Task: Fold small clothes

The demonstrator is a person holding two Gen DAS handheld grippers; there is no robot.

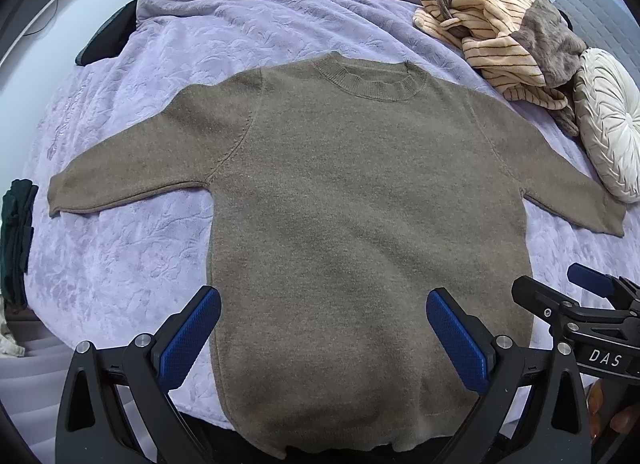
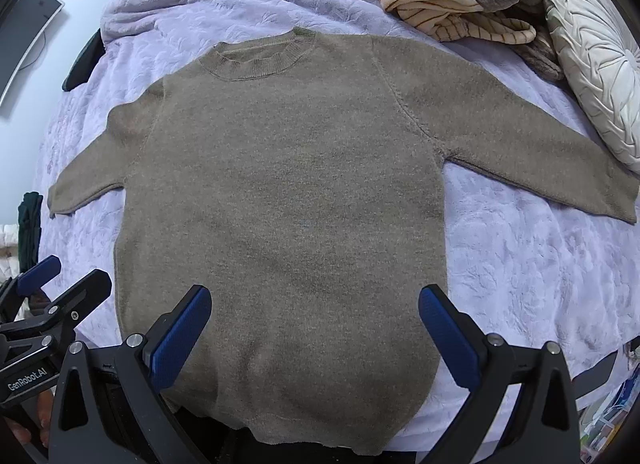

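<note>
A brown knit sweater [image 1: 352, 200] lies flat, front up, on a lilac bedspread [image 1: 132, 256], collar far, both sleeves spread out to the sides. It fills the right wrist view too [image 2: 288, 200]. My left gripper [image 1: 324, 304] is open and empty above the sweater's lower body near the hem. My right gripper [image 2: 314, 300] is open and empty above the same lower part. The right gripper shows at the left wrist view's right edge [image 1: 560, 292]; the left gripper shows at the right wrist view's left edge [image 2: 68, 276].
A crumpled cream striped and grey garment [image 1: 504, 32] lies at the far right of the bed. A round white pleated cushion [image 1: 608, 120] sits beside the sweater's right sleeve. Dark green cloth [image 1: 16, 240] hangs off the bed's left edge. A monitor [image 2: 28, 40] stands far left.
</note>
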